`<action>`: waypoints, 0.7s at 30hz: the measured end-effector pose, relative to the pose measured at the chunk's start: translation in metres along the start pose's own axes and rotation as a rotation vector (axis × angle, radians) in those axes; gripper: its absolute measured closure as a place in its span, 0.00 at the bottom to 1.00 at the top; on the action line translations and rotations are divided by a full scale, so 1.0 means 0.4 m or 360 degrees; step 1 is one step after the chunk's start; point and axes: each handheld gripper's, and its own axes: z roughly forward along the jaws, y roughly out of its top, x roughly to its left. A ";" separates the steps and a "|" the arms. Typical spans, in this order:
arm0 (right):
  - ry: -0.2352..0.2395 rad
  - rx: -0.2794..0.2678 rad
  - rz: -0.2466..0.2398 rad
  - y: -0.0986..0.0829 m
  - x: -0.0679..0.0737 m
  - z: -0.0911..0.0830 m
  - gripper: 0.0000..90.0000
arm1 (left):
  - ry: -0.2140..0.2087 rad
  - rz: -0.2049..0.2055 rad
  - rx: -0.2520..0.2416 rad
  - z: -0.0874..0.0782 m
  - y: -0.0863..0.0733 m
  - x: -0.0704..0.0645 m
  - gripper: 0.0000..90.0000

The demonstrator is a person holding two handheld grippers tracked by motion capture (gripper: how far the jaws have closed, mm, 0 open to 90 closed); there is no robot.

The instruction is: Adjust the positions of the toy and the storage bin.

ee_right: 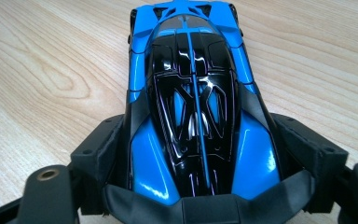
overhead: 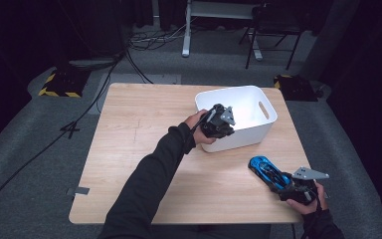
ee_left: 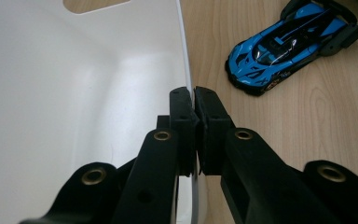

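A white plastic bin (overhead: 251, 97) stands at the table's far right. My left gripper (overhead: 222, 129) reaches in from its near-left side, and in the left gripper view the left gripper (ee_left: 195, 109) is shut on the bin's thin wall (ee_left: 182, 51) at the rim. A blue and black toy car (overhead: 262, 166) rests on the wood near the front right corner, nose toward the bin. My right gripper (overhead: 280, 180) holds the car from behind. In the right gripper view the right gripper (ee_right: 200, 161) has a jaw pressed to each flank of the car (ee_right: 191, 60). The left gripper view also shows the car (ee_left: 275, 46).
The wooden table (overhead: 139, 134) has bare room over its left and middle. The car sits close to the right and front edges. On the floor behind are cables (overhead: 149, 40), a chair (overhead: 273, 25), a desk leg (overhead: 186, 30) and striped stand bases (overhead: 59, 84).
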 end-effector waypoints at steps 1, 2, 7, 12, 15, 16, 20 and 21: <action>0.0000 0.0001 0.0001 0.000 0.000 0.000 0.26 | -0.0006 -0.0014 -0.0020 -0.010 -0.003 -0.002 0.97; 0.0001 0.0002 -0.0003 0.000 0.000 0.000 0.26 | -0.0013 -0.0007 -0.0017 -0.020 -0.007 -0.003 0.98; 0.0002 0.0003 -0.0003 0.000 0.000 0.000 0.26 | -0.0053 -0.0007 -0.0048 -0.054 -0.040 -0.033 0.98; 0.0001 0.0003 -0.0005 0.000 0.000 0.000 0.26 | -0.0015 0.0018 -0.0019 -0.094 -0.069 -0.067 0.97; -0.0001 0.0002 -0.0002 0.000 0.000 0.000 0.26 | 0.0008 0.0028 0.0006 -0.121 -0.088 -0.082 0.96; 0.0001 0.0002 -0.0002 0.000 0.000 0.000 0.26 | 0.0008 0.0024 0.0003 -0.127 -0.095 -0.088 0.96; -0.0001 0.0002 -0.0001 0.000 0.000 0.000 0.26 | 0.0023 0.0027 0.0027 -0.152 -0.112 -0.101 0.96; -0.0001 0.0001 -0.0001 0.000 0.000 0.000 0.26 | 0.0037 0.0031 0.0022 -0.156 -0.117 -0.105 0.96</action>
